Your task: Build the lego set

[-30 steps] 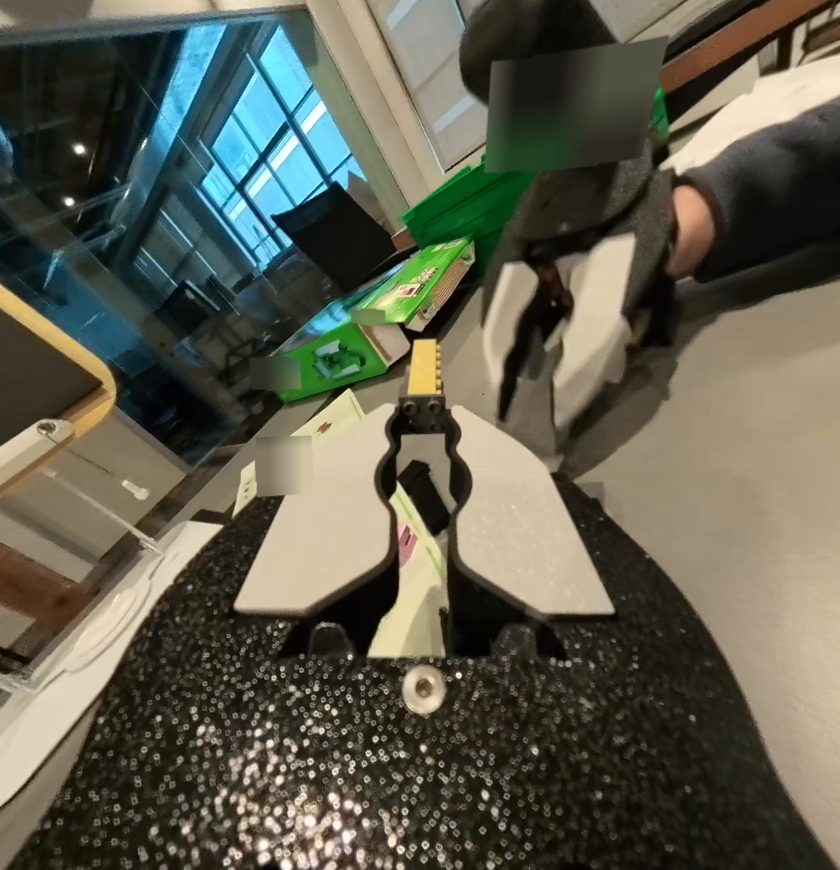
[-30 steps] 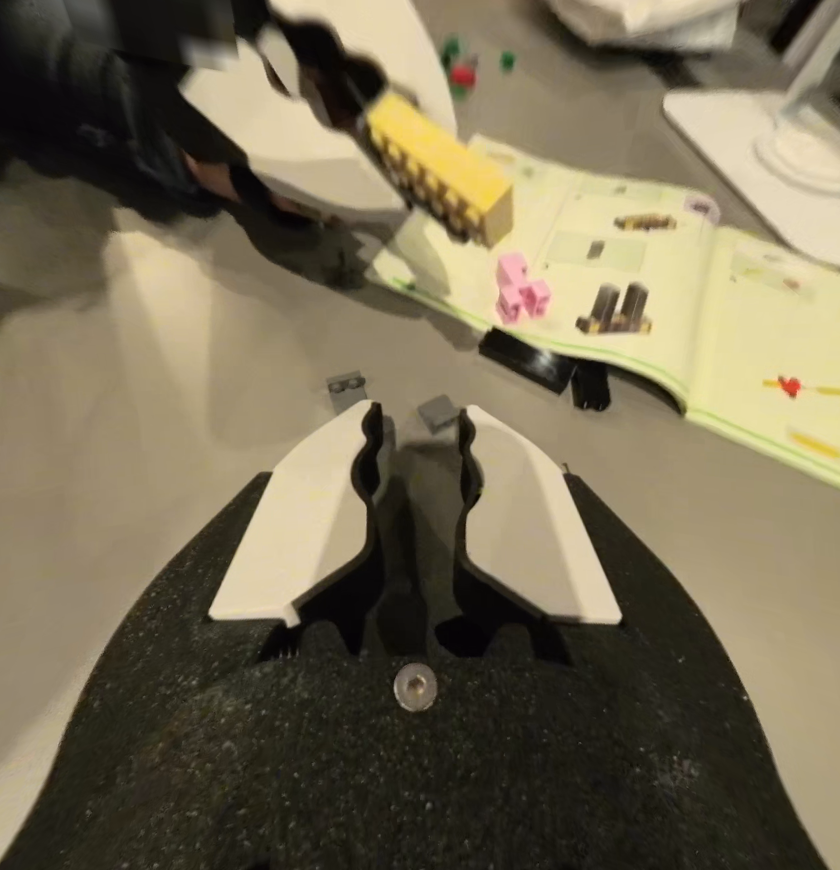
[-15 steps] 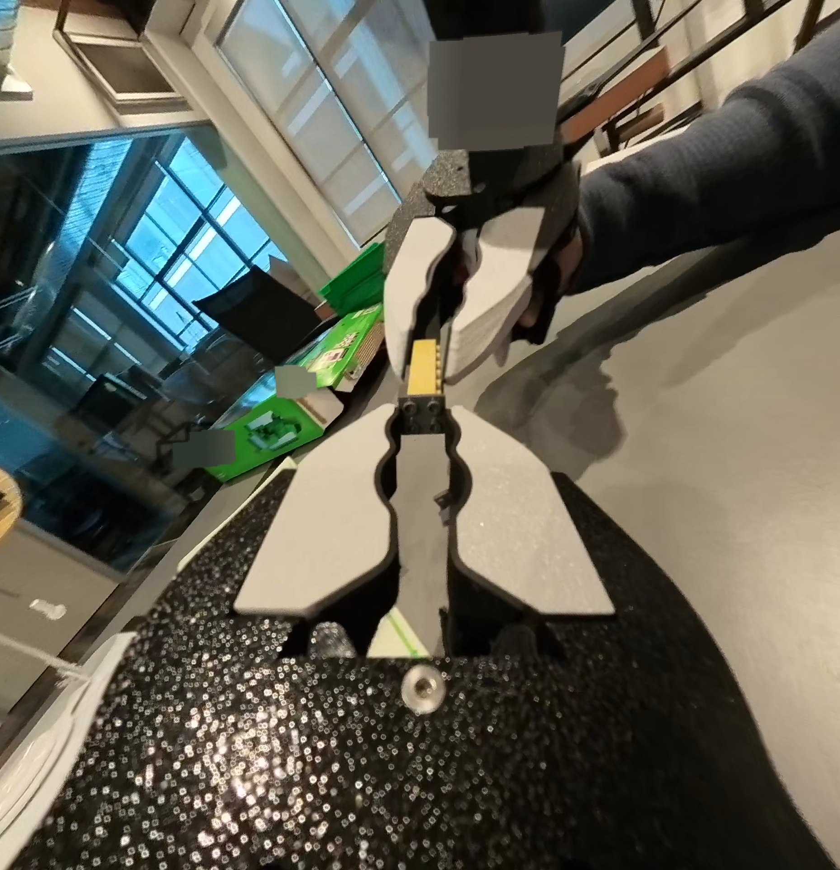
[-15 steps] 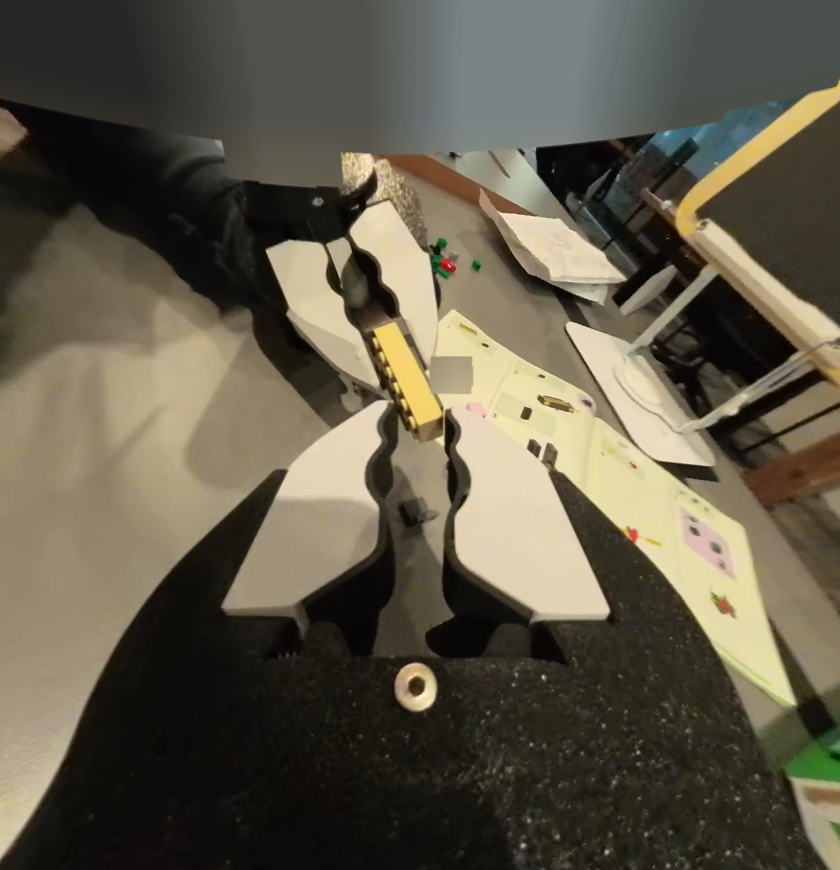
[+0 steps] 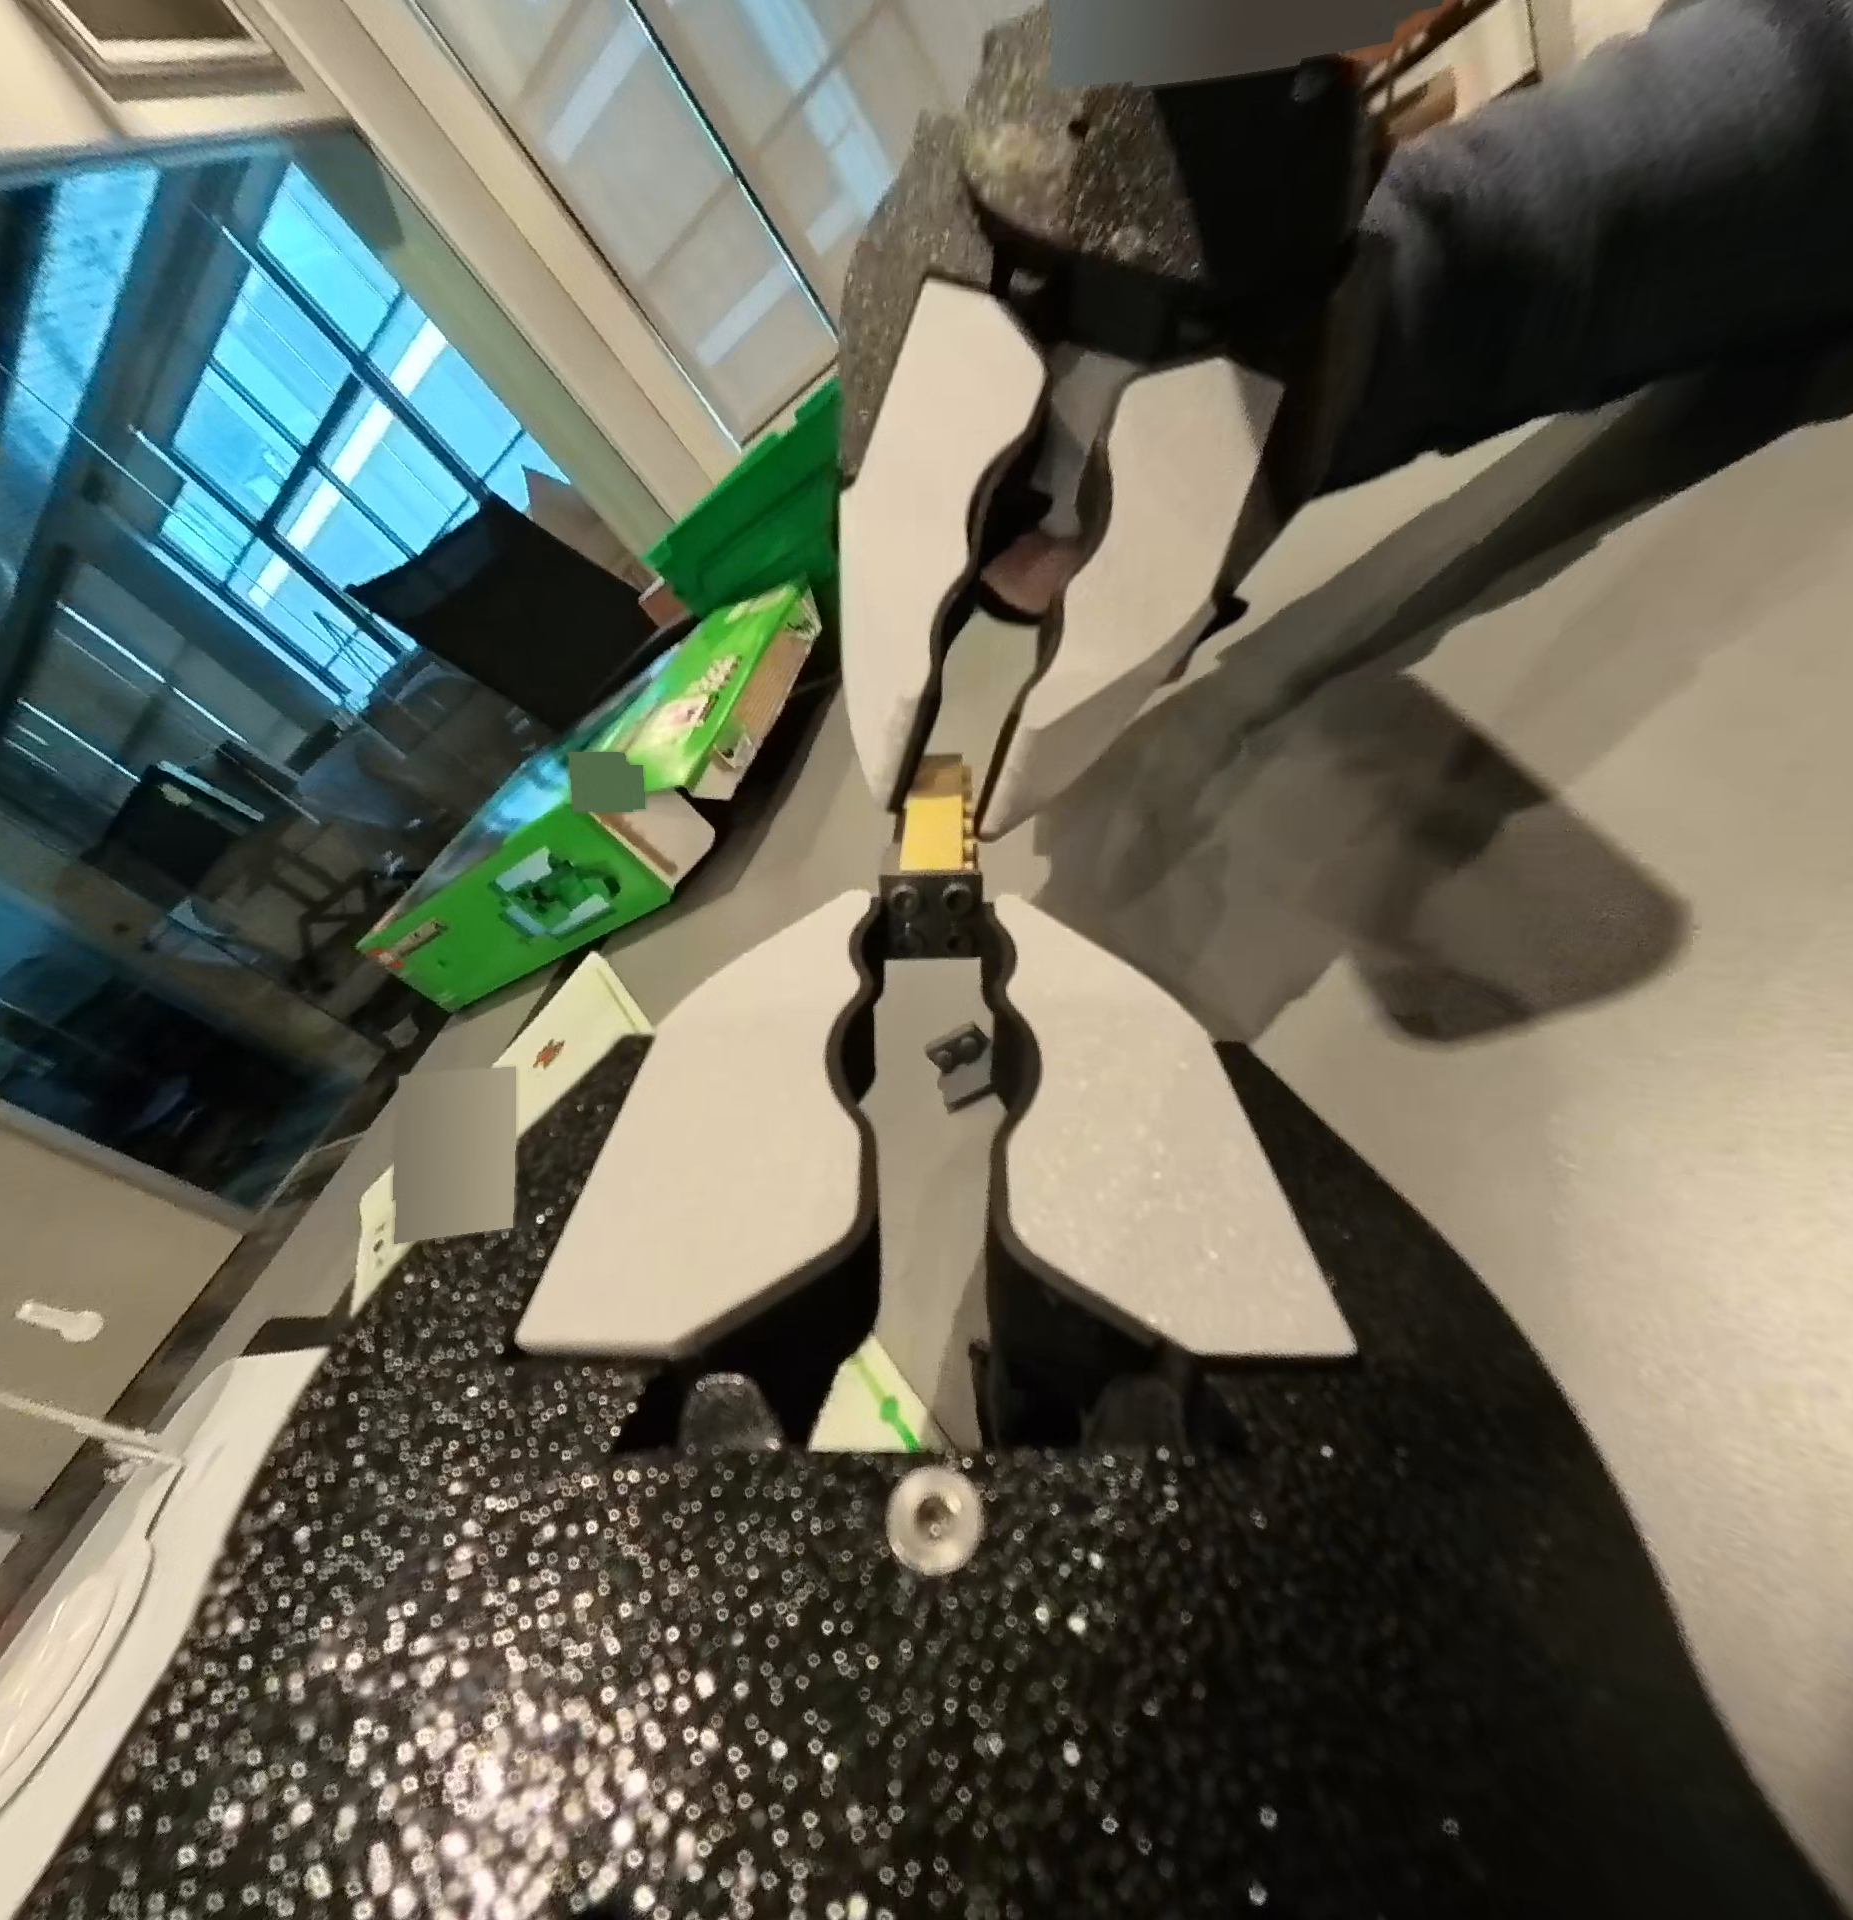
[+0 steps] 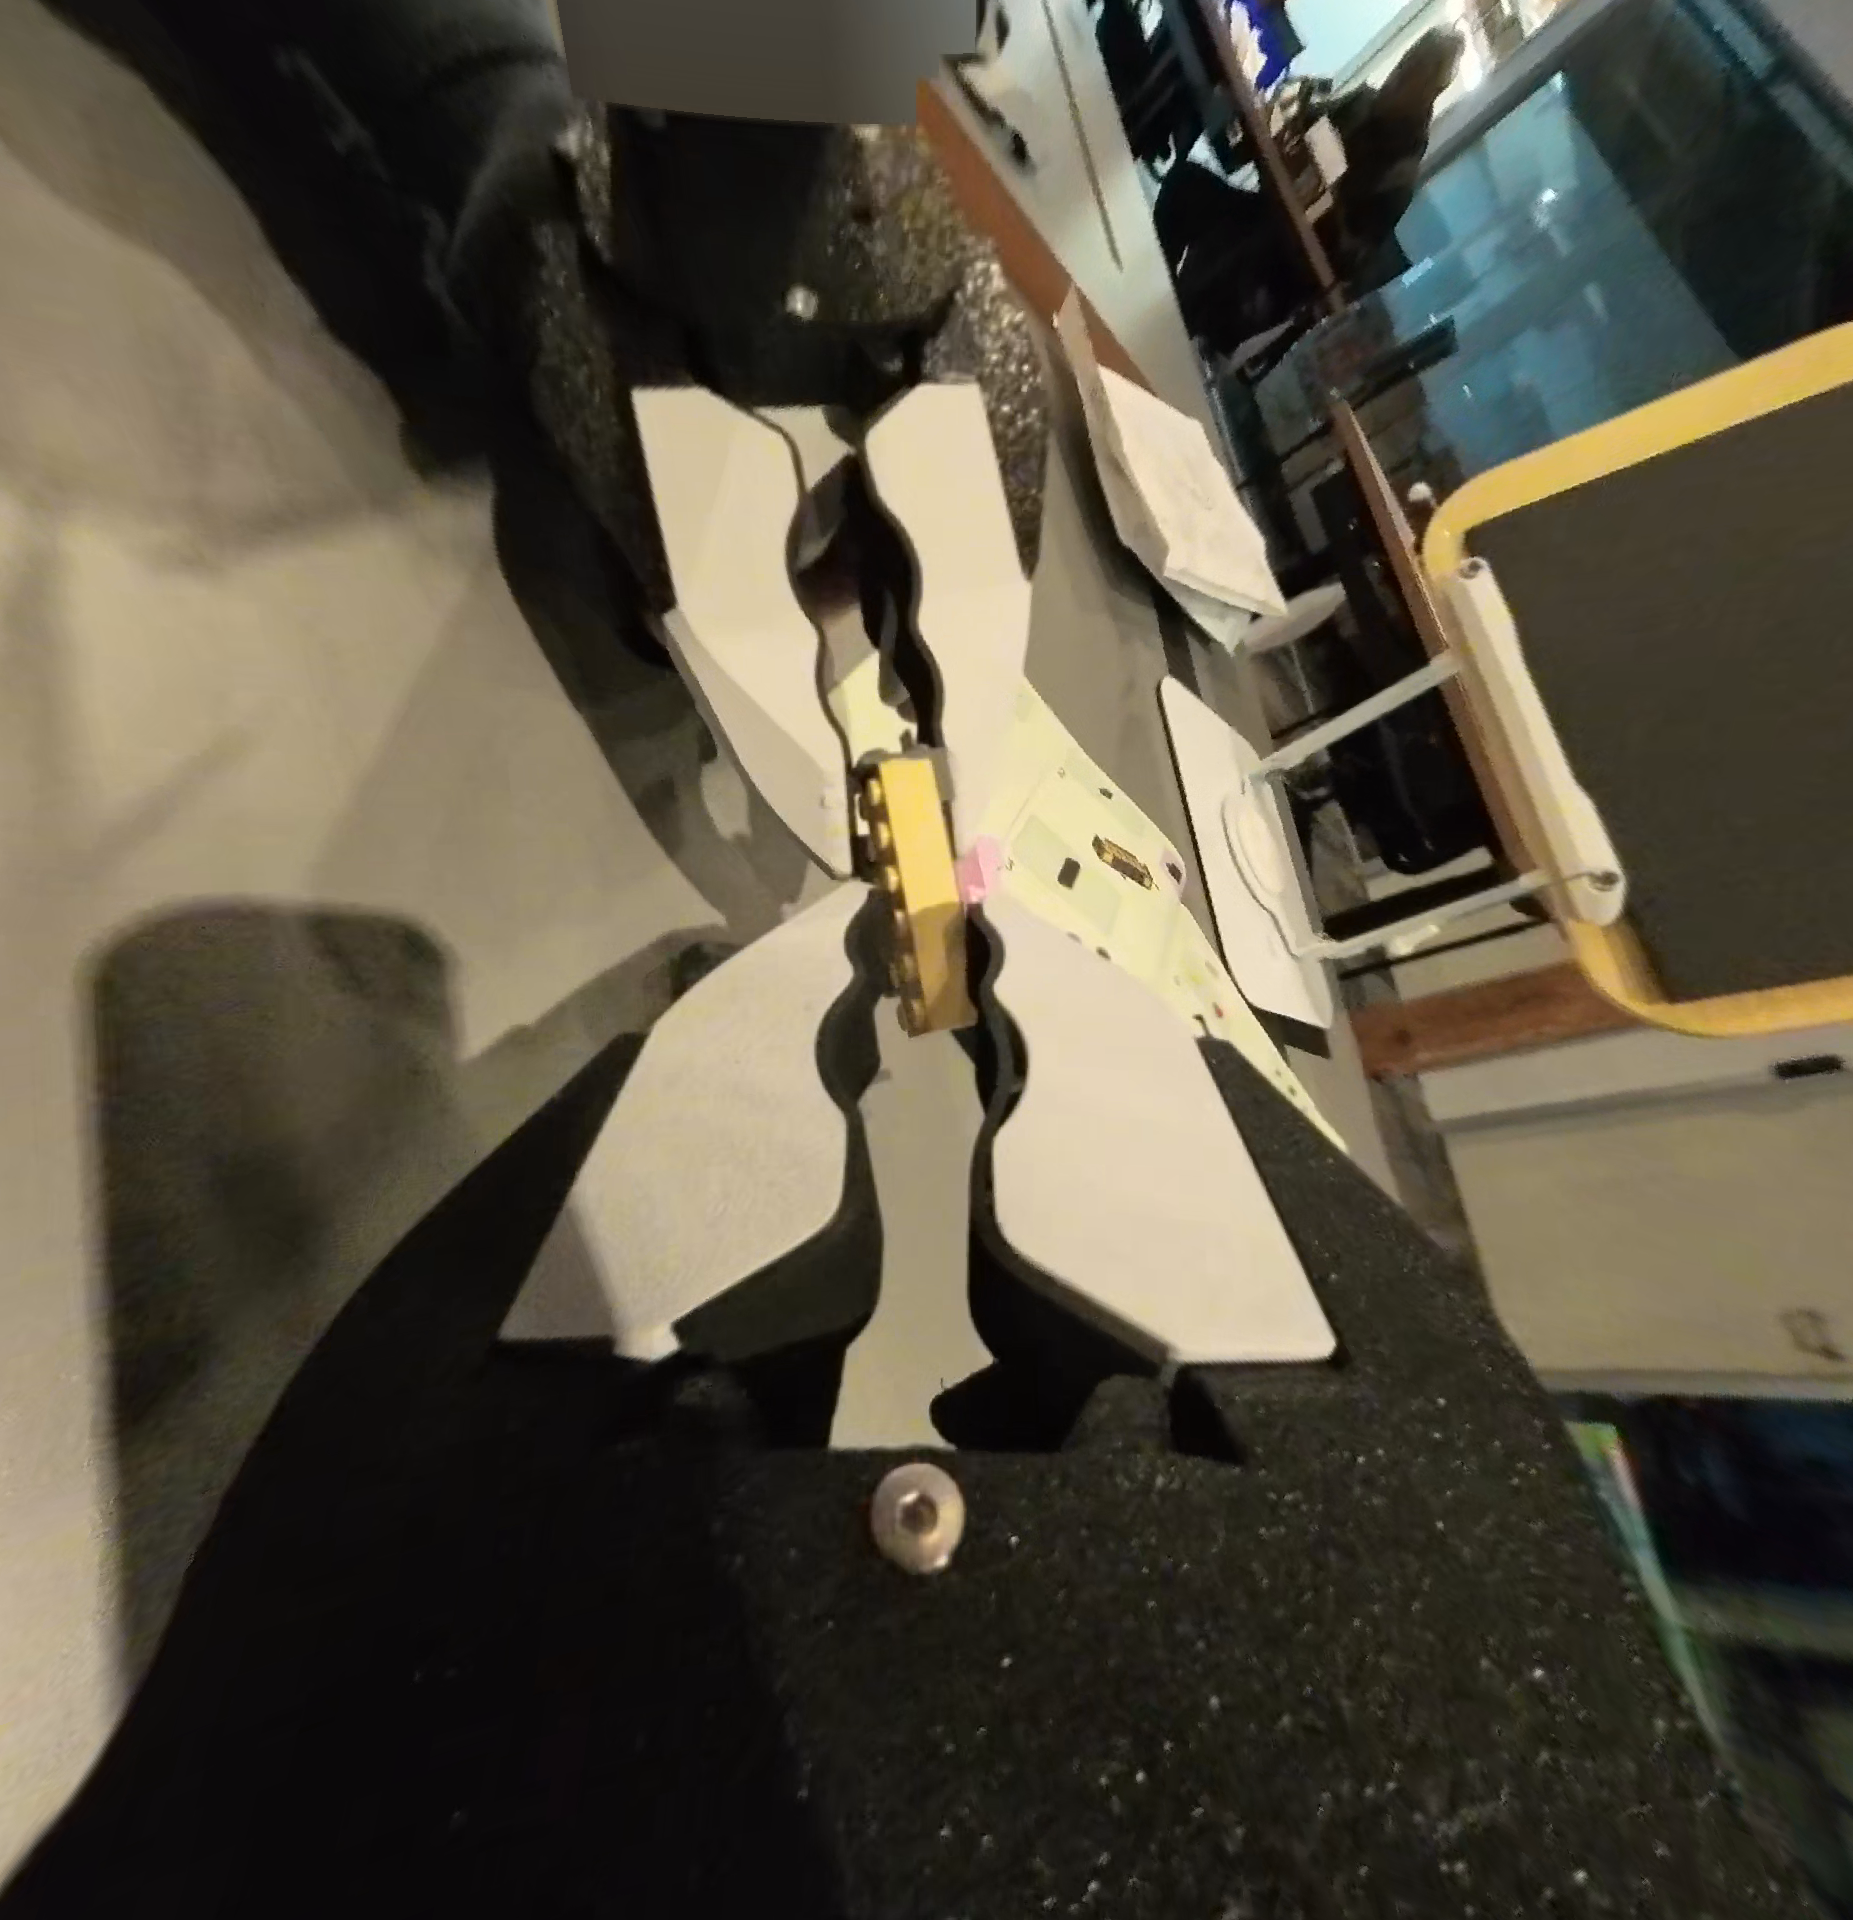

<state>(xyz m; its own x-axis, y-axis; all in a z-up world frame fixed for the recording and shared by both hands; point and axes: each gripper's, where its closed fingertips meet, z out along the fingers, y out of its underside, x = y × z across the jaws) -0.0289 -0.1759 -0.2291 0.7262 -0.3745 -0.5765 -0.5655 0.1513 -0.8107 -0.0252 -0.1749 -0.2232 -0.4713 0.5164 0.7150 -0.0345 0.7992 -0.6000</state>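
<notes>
- Yellow brick point(image 6: 922, 914) held in the air above the grey tabletop point(image 5: 1628, 1143), a dark piece point(image 5: 934, 914) fixed at one end.
- Left gripper point(image 5: 932, 920) is clamped on that dark end.
- Right gripper point(image 6: 917, 977): the brick's far end sits between its fingers; cannot tell whether they press it or stand just clear.
- Long axis runs straight from one gripper to the other, tips facing head-on.
- Likely next: handover or regrip along that axis.

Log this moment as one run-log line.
left gripper: shut on yellow brick | right gripper: around brick's other end | above table
</notes>
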